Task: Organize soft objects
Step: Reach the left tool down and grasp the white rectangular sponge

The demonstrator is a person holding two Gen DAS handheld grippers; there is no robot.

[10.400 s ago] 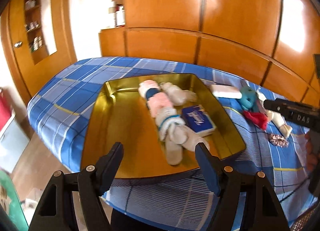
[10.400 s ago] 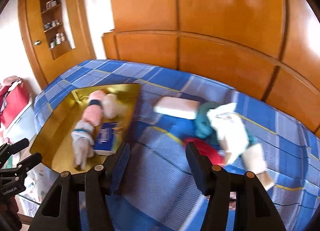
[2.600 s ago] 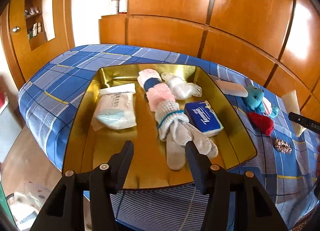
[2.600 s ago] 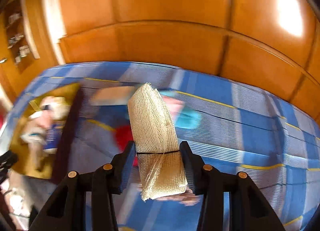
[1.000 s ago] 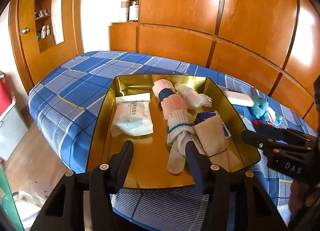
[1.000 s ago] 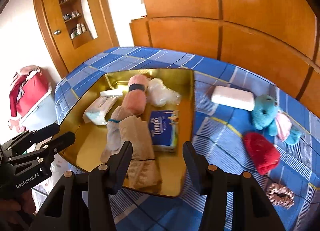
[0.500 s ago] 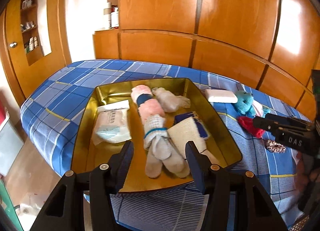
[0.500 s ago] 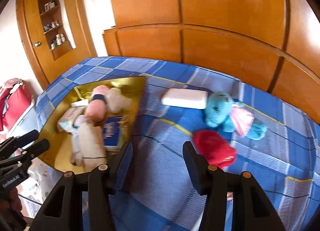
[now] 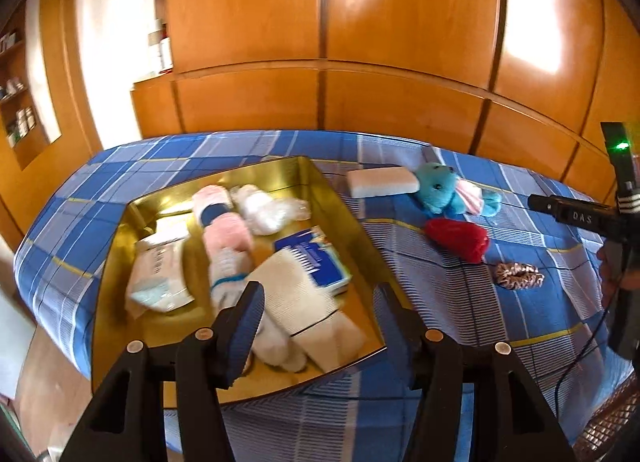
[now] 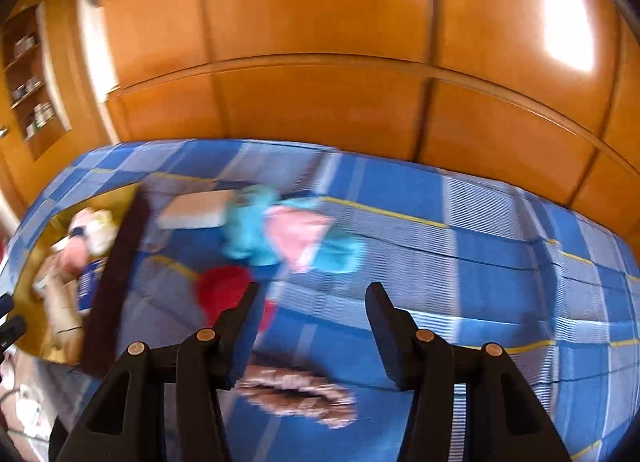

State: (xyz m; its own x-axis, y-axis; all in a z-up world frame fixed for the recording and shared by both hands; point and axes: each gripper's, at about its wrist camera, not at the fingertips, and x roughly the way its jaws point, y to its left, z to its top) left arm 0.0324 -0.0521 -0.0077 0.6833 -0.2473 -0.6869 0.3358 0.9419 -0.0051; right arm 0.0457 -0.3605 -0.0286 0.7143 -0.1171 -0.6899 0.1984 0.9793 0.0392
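Observation:
A gold tray (image 9: 340,206) on the blue plaid bed holds a rolled cream mesh cloth (image 9: 304,302), pink and white socks (image 9: 226,234), a blue tissue pack (image 9: 320,258) and a white wipes pack (image 9: 158,278). On the bed lie a white sponge (image 9: 380,181), a teal plush toy (image 9: 440,188), a red soft item (image 9: 458,239) and a brown scrunchie (image 9: 519,275). My left gripper (image 9: 318,310) is open over the tray's near edge. My right gripper (image 10: 312,310) is open and empty above the scrunchie (image 10: 296,390), with the plush toy (image 10: 280,230) and red item (image 10: 224,290) ahead.
Wooden wardrobe panels (image 9: 400,42) back the bed. A shelf niche with small bottles (image 9: 16,114) is at the far left. The bed's front edge (image 9: 320,422) lies just under the left gripper. The right wrist view is motion-blurred.
The right gripper has swung right from the tray to over the scrunchie and plush toy, still open. The left gripper view has shifted slightly right; the cream cloth stays in the tray.

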